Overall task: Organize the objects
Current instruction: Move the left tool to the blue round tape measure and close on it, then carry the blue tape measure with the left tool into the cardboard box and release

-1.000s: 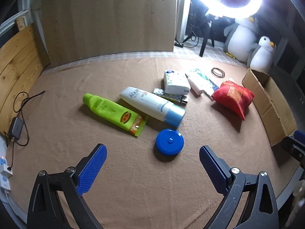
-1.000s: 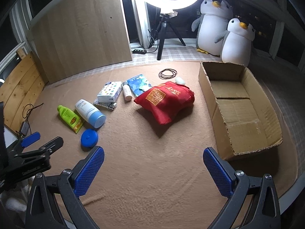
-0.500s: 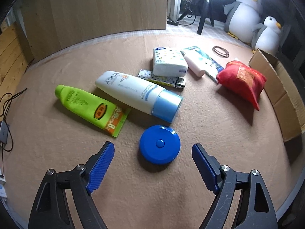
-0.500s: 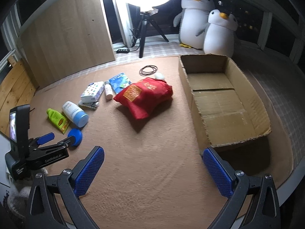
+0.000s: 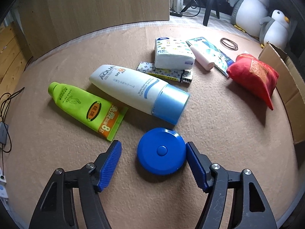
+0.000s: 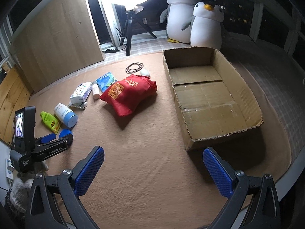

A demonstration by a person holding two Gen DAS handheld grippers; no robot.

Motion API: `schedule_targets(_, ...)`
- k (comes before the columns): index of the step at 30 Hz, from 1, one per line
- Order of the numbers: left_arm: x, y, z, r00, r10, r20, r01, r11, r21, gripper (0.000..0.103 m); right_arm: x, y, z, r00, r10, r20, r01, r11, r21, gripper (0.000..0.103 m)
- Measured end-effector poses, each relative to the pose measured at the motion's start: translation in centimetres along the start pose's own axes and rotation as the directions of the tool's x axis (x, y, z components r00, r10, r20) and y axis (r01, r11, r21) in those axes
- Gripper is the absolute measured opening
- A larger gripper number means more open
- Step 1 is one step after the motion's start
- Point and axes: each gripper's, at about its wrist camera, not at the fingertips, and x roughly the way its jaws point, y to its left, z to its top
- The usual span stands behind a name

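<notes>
Left hand-held gripper (image 5: 153, 153) open, straddling blue disc (image 5: 161, 151) flat on table (image 5: 219, 126); right pad touching or nearly touching disc edge, left pad (image 5: 110, 167) clear with a gap. Risk: uneven closing likely shoves disc sideways toward left pad before clamping; low smooth round rim could squirt out forward or pop up from under pads. Also close ahead: green tube (image 5: 85, 108) just off left pad tip, white bottle (image 5: 141, 93) just beyond disc, so any forward push could nudge or snag them. Right hand-held gripper (image 6: 153, 168) open, holding nothing, hovering over bare table, box (image 6: 253, 103) ahead-right, red bag (image 6: 128, 93) ahead. Hard to tell: actual pad-to-disc contact, pad height against disc rim, disc type (tape measure probably). Box mostly cut off in left view. Small white item behind red bag partly hidden, unidentifiable. Lower left corner of right view dark, unclear.
</notes>
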Motion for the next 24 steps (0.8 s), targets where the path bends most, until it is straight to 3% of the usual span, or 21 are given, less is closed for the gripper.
schedule_targets(4,0.1,0.0,-0.1,1.000,-0.005,0.006,0.005,1.000,-0.005,0.070,0.1,-0.2,-0.1,1.000,0.002,-0.003,-0.002,1.000,0.003,0.102)
schedule_targets(11,-0.2,0.3,-0.3,0.999,-0.048,0.017,0.049,0.998,-0.035,0.054,0.1,-0.4,-0.2,1.000,0.003,-0.004,-0.003,1.000,0.004,0.102)
schedule_targets(24,-2.1,0.5,-0.2,0.996,-0.082,0.033,0.084,0.995,-0.057,0.054,0.0,-0.8,-0.7,1.000,0.002,-0.003,-0.002,1.000,0.005,0.103)
